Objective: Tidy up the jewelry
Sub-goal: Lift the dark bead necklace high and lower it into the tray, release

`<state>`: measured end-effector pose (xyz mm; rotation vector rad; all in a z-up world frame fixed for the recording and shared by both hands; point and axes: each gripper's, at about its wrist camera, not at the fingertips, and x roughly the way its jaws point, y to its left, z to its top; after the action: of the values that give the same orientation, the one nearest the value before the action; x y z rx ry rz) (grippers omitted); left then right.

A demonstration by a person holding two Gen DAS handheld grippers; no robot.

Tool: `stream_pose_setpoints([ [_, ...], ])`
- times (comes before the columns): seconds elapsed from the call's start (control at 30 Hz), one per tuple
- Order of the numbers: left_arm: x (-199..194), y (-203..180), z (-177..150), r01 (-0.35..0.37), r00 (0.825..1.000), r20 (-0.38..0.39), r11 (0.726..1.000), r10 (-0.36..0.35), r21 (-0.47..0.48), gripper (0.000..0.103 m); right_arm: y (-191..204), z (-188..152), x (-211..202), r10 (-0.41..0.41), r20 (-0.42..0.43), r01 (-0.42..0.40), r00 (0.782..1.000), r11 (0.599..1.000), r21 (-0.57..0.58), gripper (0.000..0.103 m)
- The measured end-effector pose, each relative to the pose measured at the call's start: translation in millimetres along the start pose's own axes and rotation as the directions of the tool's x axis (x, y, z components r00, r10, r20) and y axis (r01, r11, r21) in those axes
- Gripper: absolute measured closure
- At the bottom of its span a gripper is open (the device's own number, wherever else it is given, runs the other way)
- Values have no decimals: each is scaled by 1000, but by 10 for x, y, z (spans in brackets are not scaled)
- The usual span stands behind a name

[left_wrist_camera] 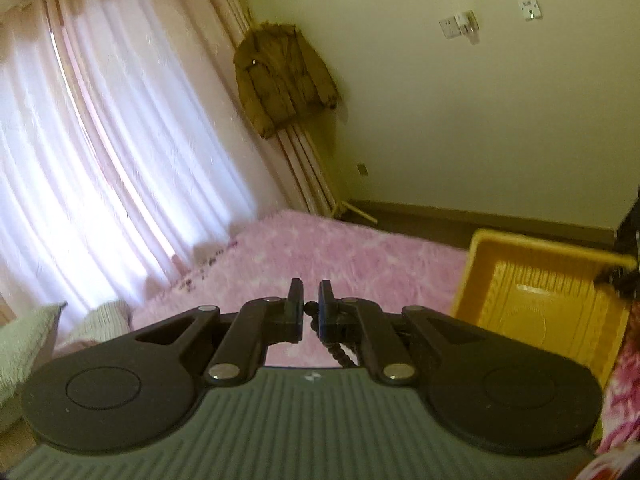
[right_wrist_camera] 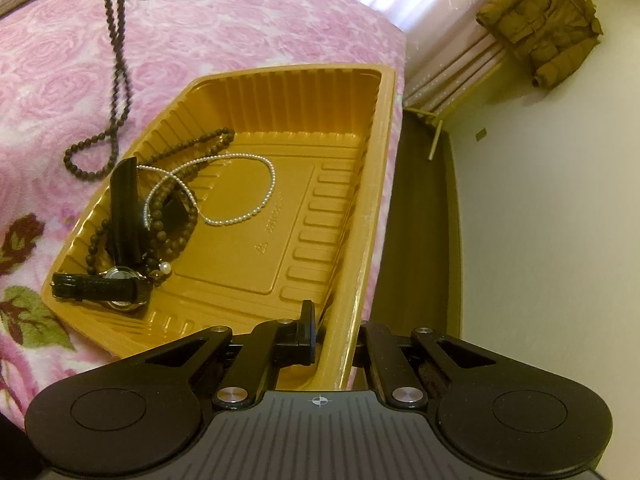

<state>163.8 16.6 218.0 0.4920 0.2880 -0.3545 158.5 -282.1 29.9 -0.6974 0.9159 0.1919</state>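
Note:
My left gripper (left_wrist_camera: pixel 311 307) is shut on a dark bead necklace (left_wrist_camera: pixel 340 350), held above the pink bed. In the right wrist view the same necklace (right_wrist_camera: pixel 116 64) hangs down, its loop touching the blanket left of the yellow tray (right_wrist_camera: pixel 360 184). My right gripper (right_wrist_camera: pixel 334 330) is shut on the tray's near right rim, one finger inside the wall, the other hidden outside. In the tray lie a pearl necklace (right_wrist_camera: pixel 256 196), a brown bead string (right_wrist_camera: pixel 176 216) and a black-strap watch (right_wrist_camera: pixel 116 284). The tray also shows in the left wrist view (left_wrist_camera: pixel 480 264).
The pink floral blanket (right_wrist_camera: pixel 224 32) covers the bed; the tray sits at its right edge above a dark floor (right_wrist_camera: pixel 416 220). Curtains (left_wrist_camera: pixel 100 140) and a brown jacket (left_wrist_camera: pixel 280 76) hang beyond. Pillows (left_wrist_camera: pixel 24 344) lie at the left.

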Motion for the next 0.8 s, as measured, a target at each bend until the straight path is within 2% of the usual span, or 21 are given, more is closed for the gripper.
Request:
stream_pose_setpoints([
  [0.57,-152,103,740,20,995,101,1000,-21,15,97,26,21,-28,-5,9,5,1000,1000,-18,98],
  [0.8,-149,-57,1071,51,988,145,998,-57,41,97,22,13,-29,-4,10,5,1000,1000,-15,98],
])
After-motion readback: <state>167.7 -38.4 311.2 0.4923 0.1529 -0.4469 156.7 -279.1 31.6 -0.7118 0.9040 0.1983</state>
